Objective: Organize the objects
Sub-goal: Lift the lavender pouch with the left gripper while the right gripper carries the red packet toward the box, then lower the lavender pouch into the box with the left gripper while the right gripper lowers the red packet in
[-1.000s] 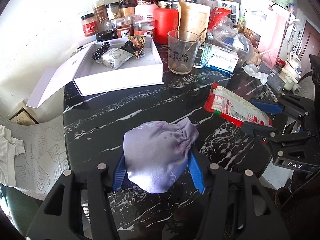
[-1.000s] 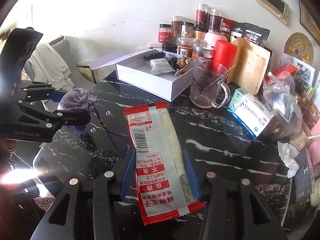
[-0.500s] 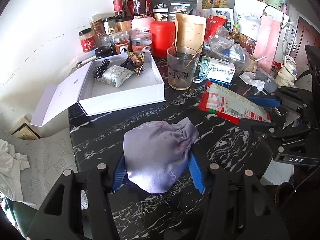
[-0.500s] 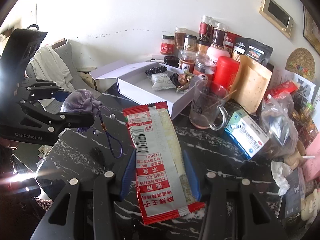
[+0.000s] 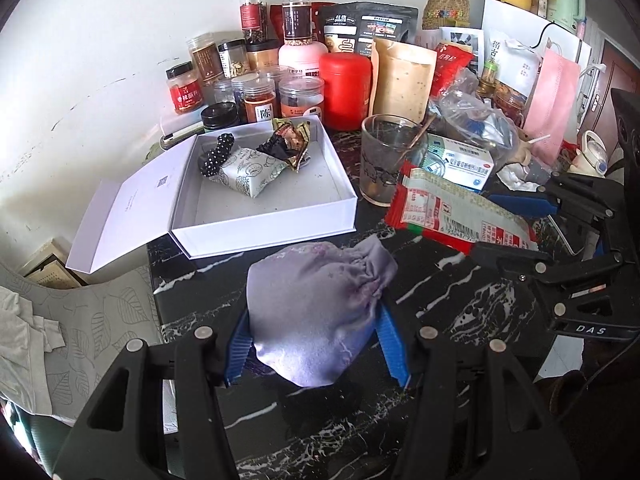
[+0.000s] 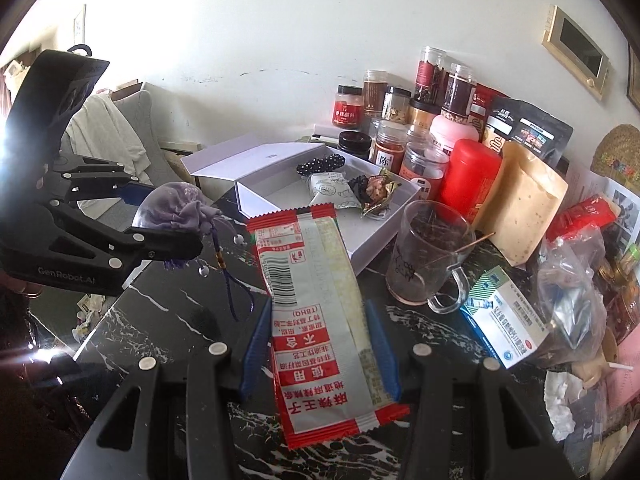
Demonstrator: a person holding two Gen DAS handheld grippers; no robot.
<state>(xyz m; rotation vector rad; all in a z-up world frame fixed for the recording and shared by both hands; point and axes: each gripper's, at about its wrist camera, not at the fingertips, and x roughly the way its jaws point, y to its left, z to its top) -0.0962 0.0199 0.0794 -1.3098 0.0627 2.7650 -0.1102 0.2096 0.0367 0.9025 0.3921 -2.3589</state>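
the pouch (image 5: 316, 312) was shiny lilac satin cloth; the snack packet (image 6: 320, 312) glossy plastic film; the table (image 5: 460, 304) polished black marble; the box (image 5: 264, 224) matt white card; the mug (image 6: 430, 256) clear glass.

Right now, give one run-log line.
left gripper: shut on purple pouch | right gripper: shut on snack packet | white box: open

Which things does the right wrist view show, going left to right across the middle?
left gripper holding purple pouch → red snack packet → glass mug → medicine box
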